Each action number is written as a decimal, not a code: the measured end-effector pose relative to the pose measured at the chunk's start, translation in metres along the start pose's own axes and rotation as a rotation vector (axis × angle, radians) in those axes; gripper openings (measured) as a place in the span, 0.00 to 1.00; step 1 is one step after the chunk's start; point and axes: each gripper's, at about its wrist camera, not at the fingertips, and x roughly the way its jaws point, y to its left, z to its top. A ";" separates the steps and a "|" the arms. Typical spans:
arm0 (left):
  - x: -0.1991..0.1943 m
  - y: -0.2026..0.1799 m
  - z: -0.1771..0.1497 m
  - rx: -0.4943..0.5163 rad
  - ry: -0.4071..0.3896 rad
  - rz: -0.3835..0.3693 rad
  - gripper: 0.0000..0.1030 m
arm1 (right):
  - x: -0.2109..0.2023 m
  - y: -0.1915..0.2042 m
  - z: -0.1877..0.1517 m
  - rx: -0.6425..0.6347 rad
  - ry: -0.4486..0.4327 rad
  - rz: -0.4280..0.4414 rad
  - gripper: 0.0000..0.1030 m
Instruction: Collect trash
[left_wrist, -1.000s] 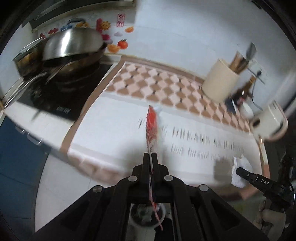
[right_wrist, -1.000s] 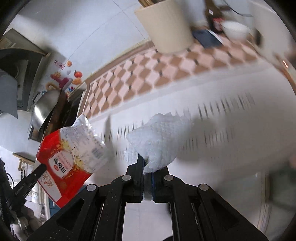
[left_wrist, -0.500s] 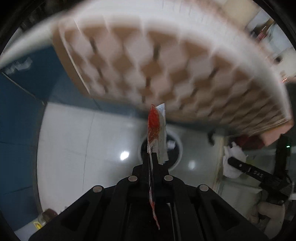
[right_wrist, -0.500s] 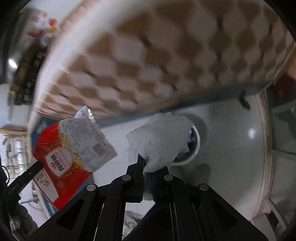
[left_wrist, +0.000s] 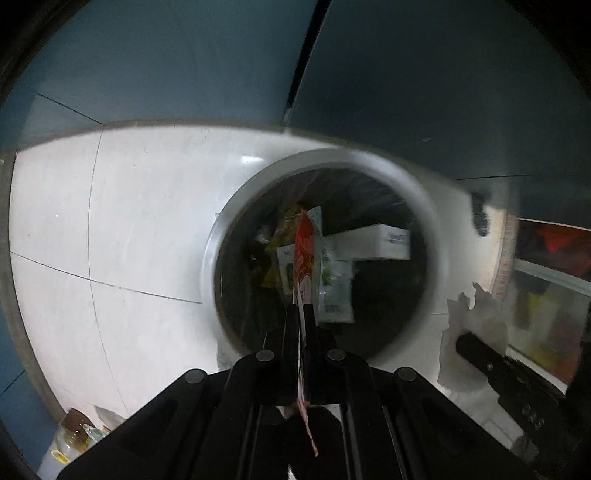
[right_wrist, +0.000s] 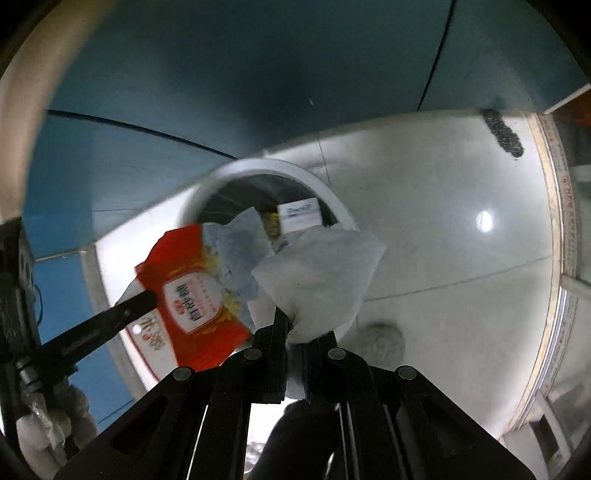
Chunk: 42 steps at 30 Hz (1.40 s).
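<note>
My left gripper (left_wrist: 300, 308) is shut on a red and white snack wrapper (left_wrist: 304, 254), seen edge-on, right above the mouth of a round white trash bin (left_wrist: 236, 199). The bin holds a white box (left_wrist: 373, 242), a green packet and other packaging. In the right wrist view my right gripper (right_wrist: 295, 326) is shut on a crumpled white tissue (right_wrist: 321, 273), just to the right of the bin's rim (right_wrist: 221, 177). The same red wrapper (right_wrist: 199, 291) hangs at left from the left gripper's finger (right_wrist: 110, 317). The tissue (left_wrist: 461, 332) and right gripper show at right in the left wrist view.
Blue cabinet doors (left_wrist: 184, 55) stand behind the bin on the pale tiled floor (left_wrist: 129, 221). A dark scrubber-like object (right_wrist: 504, 134) lies on the floor by the cabinet. A jar (left_wrist: 74, 432) sits at the lower left. A doorway threshold (right_wrist: 554, 221) runs along the right.
Both grippers have dropped from countertop height down to the floor and tilted to point down at the trash bin. Each still holds its item.
</note>
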 end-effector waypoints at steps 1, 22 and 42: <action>0.014 0.001 0.003 -0.004 0.015 -0.004 0.00 | 0.011 -0.001 0.003 0.004 0.008 -0.001 0.06; -0.060 0.025 -0.029 -0.015 -0.174 0.150 1.00 | 0.037 0.018 0.001 -0.132 0.027 -0.144 1.00; -0.371 -0.056 -0.192 0.087 -0.457 0.142 1.00 | -0.332 0.084 -0.138 -0.269 -0.313 -0.233 1.00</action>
